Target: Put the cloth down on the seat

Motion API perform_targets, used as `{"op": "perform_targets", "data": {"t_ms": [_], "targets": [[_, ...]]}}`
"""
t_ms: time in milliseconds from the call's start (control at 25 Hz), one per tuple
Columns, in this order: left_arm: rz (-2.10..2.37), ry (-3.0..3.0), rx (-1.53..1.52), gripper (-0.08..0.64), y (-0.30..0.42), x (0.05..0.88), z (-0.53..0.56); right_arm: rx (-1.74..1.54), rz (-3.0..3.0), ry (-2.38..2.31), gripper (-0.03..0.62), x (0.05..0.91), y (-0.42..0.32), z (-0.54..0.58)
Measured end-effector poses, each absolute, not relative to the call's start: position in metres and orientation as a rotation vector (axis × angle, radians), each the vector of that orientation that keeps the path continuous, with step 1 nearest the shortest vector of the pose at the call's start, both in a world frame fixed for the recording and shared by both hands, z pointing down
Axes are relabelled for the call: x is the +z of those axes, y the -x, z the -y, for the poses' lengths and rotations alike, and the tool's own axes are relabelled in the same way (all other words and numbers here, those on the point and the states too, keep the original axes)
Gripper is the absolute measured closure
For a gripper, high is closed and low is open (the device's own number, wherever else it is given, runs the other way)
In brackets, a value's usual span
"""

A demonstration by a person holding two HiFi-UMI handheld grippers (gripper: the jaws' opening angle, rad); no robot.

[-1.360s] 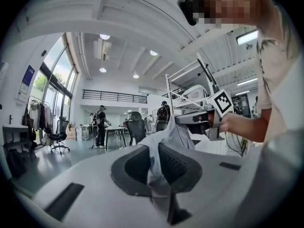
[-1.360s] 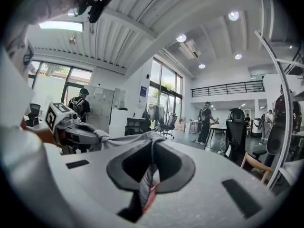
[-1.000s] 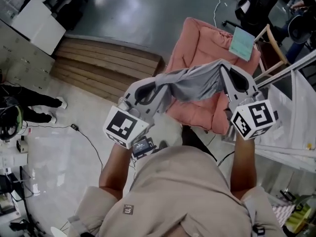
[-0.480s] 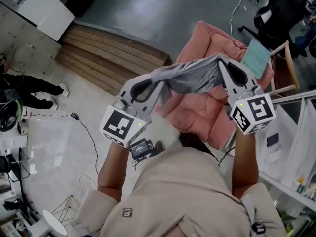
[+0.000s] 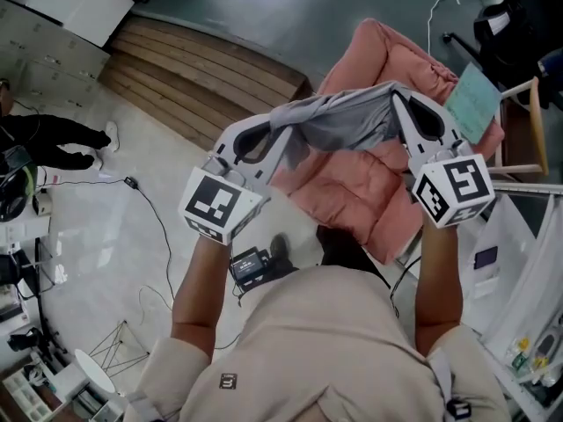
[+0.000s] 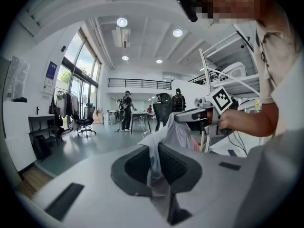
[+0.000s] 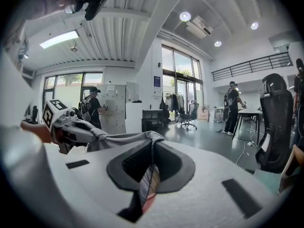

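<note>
Two grippers share one load: the left gripper (image 5: 280, 126) and the right gripper (image 5: 396, 97) are each clamped on an end of the grey cloth (image 5: 339, 128). It is stretched in a twisted band between them, up in the air. In each gripper view the fabric runs into the narrow slot between the closed jaws, so the pinched edges themselves are hidden. From the head view the cloth lies across the pink cushioned seat (image 5: 352, 192) and covers its middle. That steep angle does not show how far above the cushion the cloth hangs. A pale green sheet (image 5: 472, 104) rests at the seat's far right edge, and the right gripper covers one corner of it. The person's shirt (image 5: 334, 350) blocks the floor directly below, and only part of the wooden platform (image 5: 202, 73) is in frame.

As for writing, the marker cubes (image 5: 215, 205) carry black-and-white square patterns and no letters. A small dark patch (image 5: 229, 378) on the shirt is too small to read. So is the blue poster (image 7: 156, 82) on the wall in the right gripper view.
</note>
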State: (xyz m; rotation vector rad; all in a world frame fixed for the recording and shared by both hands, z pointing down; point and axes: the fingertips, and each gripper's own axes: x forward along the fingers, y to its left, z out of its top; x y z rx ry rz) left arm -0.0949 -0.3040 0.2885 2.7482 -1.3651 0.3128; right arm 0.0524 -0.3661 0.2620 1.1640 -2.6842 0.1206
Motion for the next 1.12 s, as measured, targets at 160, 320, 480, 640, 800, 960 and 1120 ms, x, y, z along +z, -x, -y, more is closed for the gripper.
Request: {"op": "perform_targets", "data": {"t_ms": [160,320,480,640,800,960,1120], "targets": [[1.360,-2.723,0.346,0.528,0.097,0.308,0.320,0.150,2.683,-1.147,0.588,0.280,-0.050,0.384],[1.349,-2.699,0.372,0.526,0.097,0.326,0.336,0.175,2.678,-1.147,0.588,0.294,-0.050,0.400],[1.324,-2.650,0.412,0.526,0.097,0.343,0.356,0.204,2.659,-1.162,0.588,0.315,-0.050,0.419],[1.307,-2.617,0.432,0.528,0.106,0.368,0.376,0.232,2.635,-1.158,0.588,0.341,-0.042,0.440],[1.292,-2.580,0.450,0.526,0.118,0.397,0.396,0.263,2.616,-1.147,0.588,0.370,-0.031,0.460],[1.282,-2.533,0.456,0.527,0.129,0.424,0.413,0.290,2.601,-1.131,0.588,0.396,-0.020,0.478],[1.264,-2.498,0.457,0.528,0.123,0.455,0.428,0.314,2.576,-1.133,0.588,0.425,-0.026,0.493]]}}
